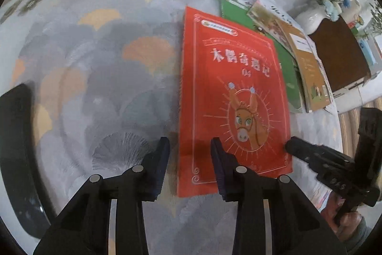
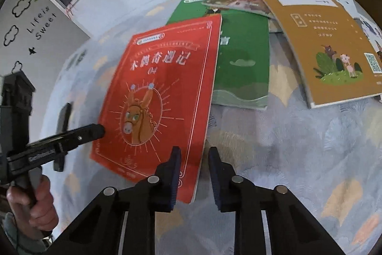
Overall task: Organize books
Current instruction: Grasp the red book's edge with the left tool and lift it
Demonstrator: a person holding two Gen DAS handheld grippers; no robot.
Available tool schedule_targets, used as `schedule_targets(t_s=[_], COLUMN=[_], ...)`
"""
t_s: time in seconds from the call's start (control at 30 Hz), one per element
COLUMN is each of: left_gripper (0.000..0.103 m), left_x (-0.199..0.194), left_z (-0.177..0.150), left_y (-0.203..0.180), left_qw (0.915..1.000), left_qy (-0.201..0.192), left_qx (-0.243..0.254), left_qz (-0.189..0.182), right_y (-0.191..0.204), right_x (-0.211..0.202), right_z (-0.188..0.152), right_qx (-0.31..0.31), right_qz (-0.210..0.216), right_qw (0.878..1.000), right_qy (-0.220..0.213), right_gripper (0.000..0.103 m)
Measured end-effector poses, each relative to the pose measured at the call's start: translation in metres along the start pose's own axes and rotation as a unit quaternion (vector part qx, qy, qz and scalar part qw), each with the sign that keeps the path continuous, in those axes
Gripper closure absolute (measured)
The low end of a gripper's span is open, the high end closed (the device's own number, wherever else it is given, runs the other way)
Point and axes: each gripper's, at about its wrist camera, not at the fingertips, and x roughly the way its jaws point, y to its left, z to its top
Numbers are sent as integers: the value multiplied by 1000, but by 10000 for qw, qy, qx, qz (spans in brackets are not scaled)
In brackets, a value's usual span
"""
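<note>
Books: the red donkey book (image 1: 229, 97) sits on the patterned cloth (image 1: 95, 63) beside the green one (image 2: 241, 59), left gripper (image 1: 189, 145) and right gripper (image 2: 193, 154) each pinching a bottom corner, probably to lift it evenly without bending.

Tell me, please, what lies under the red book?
The red book overlaps the green book's left edge and otherwise rests on the patterned cloth. Anything else beneath it is covered.
</note>
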Motion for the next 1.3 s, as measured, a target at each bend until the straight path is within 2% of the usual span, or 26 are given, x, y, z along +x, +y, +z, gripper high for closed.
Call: schedule_targets(t_s=[0.03, 0.1, 0.17, 0.23, 0.27, 0.33, 0.43, 0.5, 0.57, 0.7, 0.73, 0.83, 0.9, 0.93, 0.97, 1.0, 1.07, 1.17, 1.23, 1.3], left_gripper=[71, 71, 71, 71, 71, 71, 71, 71, 75, 90, 91, 93, 93, 93, 93, 93, 93, 93, 93, 93], left_x=[2, 3, 0, -9, -17, -26, -22, -16, -10, -4, -2, -2, -3, -4, -5, -5, -8, -7, -4, 0], left_z=[2, 1, -2, -10, -13, -18, -21, -27, -33, -37, -37, -34, -29, -27, -23, -20, -18, -14, -15, -17], left_y=[2, 3, 7, 15, 19, 25, 30, 25, 15, 5, 4, -1, -2, -3, -2, -1, -2, -3, -1, -1], left_qw=[9999, 9998, 9988, 9929, 9860, 9750, 9724, 9767, 9829, 9858, 9860, 9799, 9679, 9608, 9543, 9479, 9375, 9350, 9277, 9256], left_qy=[46, 46, 51, -10, -115, -239, -182, -119, -30, -21, -52, -121, -167, -167, -170, -181, -153, -65, 38, 90], left_qx=[-5, 23, -33, -260, -386, -559, -700, -641, -501, -455, -475, -662, -933, -1062, -1144, -1231, -1368, -1429, -1579, -1688], left_qz=[-155, -209, -481, -1161, -1616, -2136, -2217, -2042, -1773, -1614, -1595, -1877, -2328, -2557, -2756, -2932, -3196, -3244, -3383, -3387], right_y=[3, 3, -6, -20, -24, -35, -43, -41, -39, -34, -33, -41, -46, -50, -54, -58, -70, -82, -78, -69], right_x=[2, 2, 0, -4, -4, -5, -5, -6, -5, -5, -5, -4, -3, -4, -6, -7, -10, 1, 12, 16], right_z=[0, 0, 0, 0, -1, -2, -4, -5, -6, -7, -8, -4, -3, -3, -5, -7, -16, -24, -22, -13], right_qx=[45, 87, 289, 518, 599, 797, 947, 930, 878, 847, 893, 1049, 1160, 1302, 1435, 1569, 1923, 2416, 2619, 2580], right_qz=[48, 79, 319, 542, 628, 883, 1077, 1046, 994, 951, 956, 1095, 1274, 1450, 1626, 1803, 2199, 2837, 3171, 3368], right_qw=[10000, 9999, 9990, 9971, 9961, 9927, 9895, 9900, 9910, 9918, 9913, 9882, 9844, 9799, 9750, 9697, 9552, 9267, 9104, 9047], right_qy=[23, 19, 81, 147, 165, 204, 185, 172, 153, 138, 133, 211, 348, 436, 480, 505, 467, 488, 450, 383], right_gripper=[81, 81, 81, 81, 81, 81, 81, 81, 81, 81, 81, 81, 77, 75, 68, 53, 39, 39, 40, 62])
